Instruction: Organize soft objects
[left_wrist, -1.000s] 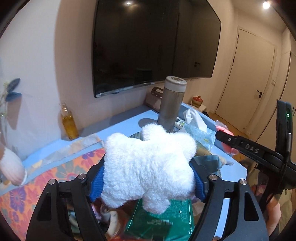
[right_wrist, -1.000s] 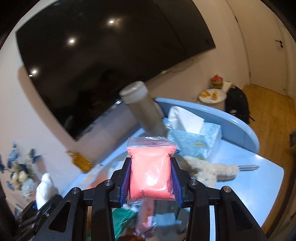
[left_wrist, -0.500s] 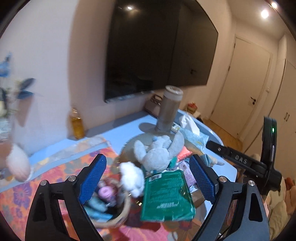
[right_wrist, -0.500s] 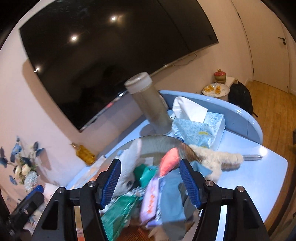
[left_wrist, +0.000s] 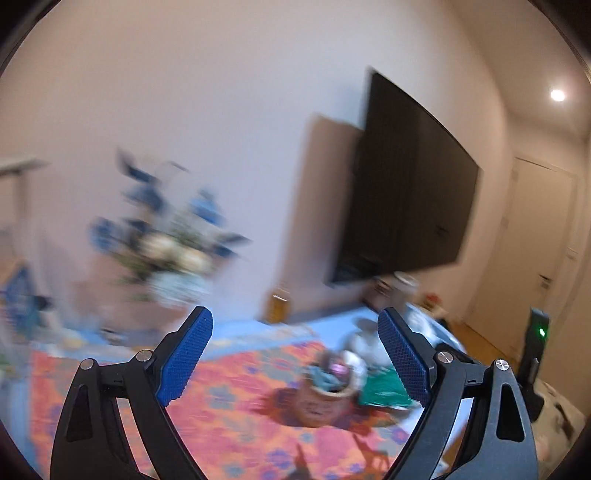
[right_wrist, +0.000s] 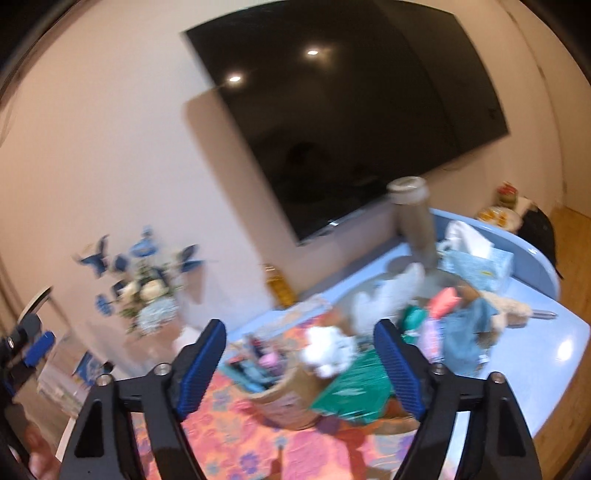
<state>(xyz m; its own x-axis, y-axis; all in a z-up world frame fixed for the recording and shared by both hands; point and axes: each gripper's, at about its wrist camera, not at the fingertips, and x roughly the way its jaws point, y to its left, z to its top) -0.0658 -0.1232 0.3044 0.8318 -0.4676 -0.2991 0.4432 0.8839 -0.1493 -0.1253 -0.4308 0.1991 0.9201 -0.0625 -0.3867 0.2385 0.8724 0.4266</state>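
Soft toys and packets crowd the basket (right_wrist: 291, 402) at lower centre on the counter (right_wrist: 546, 354). The left gripper (left_wrist: 295, 354) stands wide and empty; the right gripper (right_wrist: 299, 358), also empty, is opening. More sorting looks likely.

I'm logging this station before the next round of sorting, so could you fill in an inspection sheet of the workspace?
Surface: blue table, partly under a floral cloth.
Job's things: white plush on the basket; green packet, pink pouch piled alongside.
Clutter: tall bottle, tissue box, oil bottle.
Grippers: left tongs open, empty; right tongs opening, empty.
Cables: nothing seen.
Surroundings: wall television, flower vase, door.
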